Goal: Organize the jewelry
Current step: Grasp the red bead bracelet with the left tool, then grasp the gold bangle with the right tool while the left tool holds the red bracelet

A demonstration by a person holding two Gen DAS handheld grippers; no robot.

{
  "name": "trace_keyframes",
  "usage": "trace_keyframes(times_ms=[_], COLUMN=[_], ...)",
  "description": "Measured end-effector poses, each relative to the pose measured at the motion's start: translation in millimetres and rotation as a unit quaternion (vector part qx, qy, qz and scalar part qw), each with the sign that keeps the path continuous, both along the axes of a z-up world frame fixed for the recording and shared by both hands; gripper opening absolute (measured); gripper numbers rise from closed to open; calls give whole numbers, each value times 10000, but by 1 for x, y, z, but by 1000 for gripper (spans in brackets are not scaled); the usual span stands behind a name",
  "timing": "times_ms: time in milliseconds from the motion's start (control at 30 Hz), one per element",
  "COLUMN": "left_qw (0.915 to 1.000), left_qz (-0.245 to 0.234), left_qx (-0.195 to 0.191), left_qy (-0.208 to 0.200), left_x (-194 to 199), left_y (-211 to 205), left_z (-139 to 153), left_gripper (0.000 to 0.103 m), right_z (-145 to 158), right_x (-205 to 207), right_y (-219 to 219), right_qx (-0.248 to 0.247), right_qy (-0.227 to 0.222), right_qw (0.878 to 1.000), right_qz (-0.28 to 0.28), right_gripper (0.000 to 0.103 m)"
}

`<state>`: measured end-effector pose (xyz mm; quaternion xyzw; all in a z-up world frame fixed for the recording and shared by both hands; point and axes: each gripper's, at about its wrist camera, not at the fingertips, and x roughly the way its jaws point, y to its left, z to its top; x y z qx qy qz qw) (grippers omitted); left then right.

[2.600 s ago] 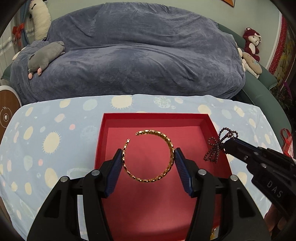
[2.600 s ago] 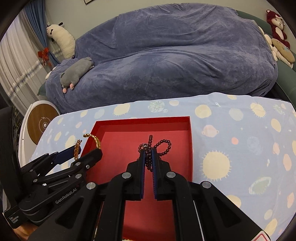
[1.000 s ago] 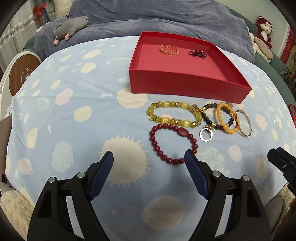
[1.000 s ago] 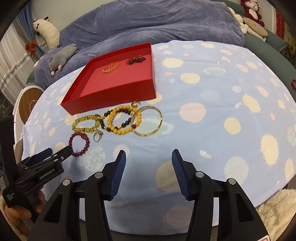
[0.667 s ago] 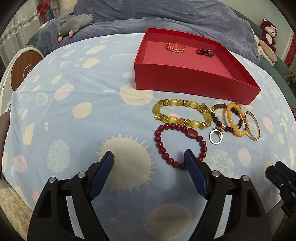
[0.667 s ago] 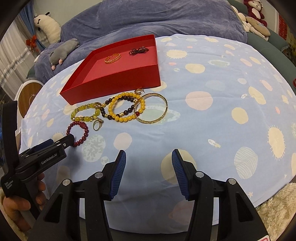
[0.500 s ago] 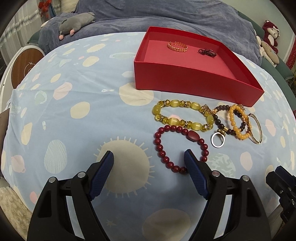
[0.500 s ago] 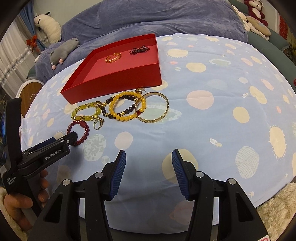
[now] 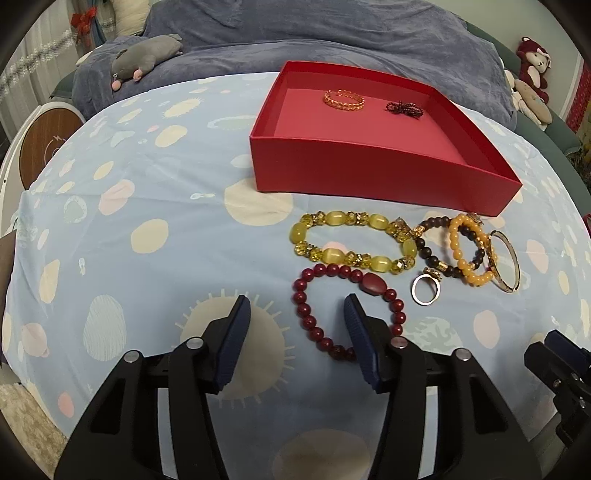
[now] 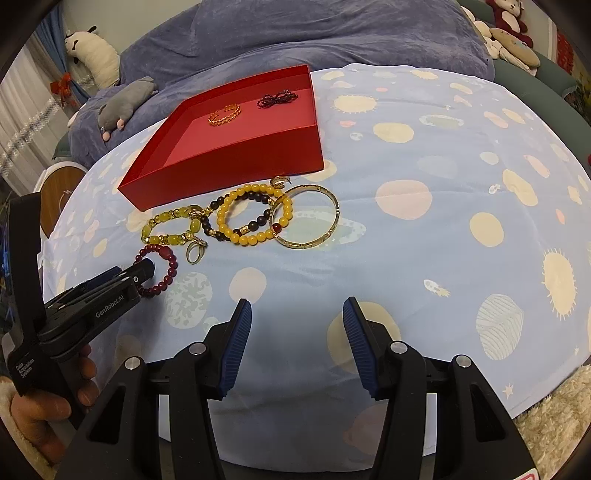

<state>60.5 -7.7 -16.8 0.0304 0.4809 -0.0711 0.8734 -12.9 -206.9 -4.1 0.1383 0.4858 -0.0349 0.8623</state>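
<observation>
A red tray (image 9: pixel 369 173) (image 10: pixel 236 155) holds a gold chain bracelet (image 9: pixel 344 99) (image 10: pixel 224 114) and a dark beaded bow-shaped piece (image 9: pixel 404 108) (image 10: pixel 277 99). In front of it on the cloth lie a yellow bead bracelet (image 9: pixel 351 242) (image 10: pixel 170 227), a dark red bead bracelet (image 9: pixel 306 314) (image 10: pixel 171 269), a ring (image 9: pixel 426 290) (image 10: pixel 194 253), an orange bead bracelet (image 9: pixel 467 251) (image 10: pixel 251 214), a dark bead bracelet and a gold bangle (image 9: pixel 504 260) (image 10: pixel 304 216). My left gripper (image 9: pixel 297 317) is open, its right finger inside the red bracelet's loop. My right gripper (image 10: pixel 297 317) is open and empty, nearer than the jewelry.
The table has a light blue cloth with pale spots (image 9: pixel 147 229) (image 10: pixel 443 221). A blue-covered sofa (image 9: pixel 295 29) with a grey plush toy (image 9: pixel 147 61) stands behind it. Soft toys (image 9: pixel 532 77) sit at the far right. A round wooden-faced object (image 9: pixel 48 147) stands at the left.
Both grippers let go of the gold bracelet and the dark bow in the tray and drew back. Lately the left gripper has moved forward and narrowed over the dark red bracelet.
</observation>
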Motion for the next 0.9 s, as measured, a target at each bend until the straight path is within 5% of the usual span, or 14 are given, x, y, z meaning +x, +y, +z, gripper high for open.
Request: trace_keyframes(times_ms=[267, 900], left_qw=[9996, 9987], left_qz=[-240, -127], left_qx=[-140, -472], left_qy=[-28, -124], left_x=[0, -5], left_y=[-7, 7], left_z=[1, 19], left_gripper=[8, 8], right_z=[0, 4], right_x=[8, 54], right_y=[-4, -9], right_qx=[32, 89], right_qy=[-29, -141], right_qw=[10000, 9998], right_qz=[-58, -62], right_gripper=[51, 51])
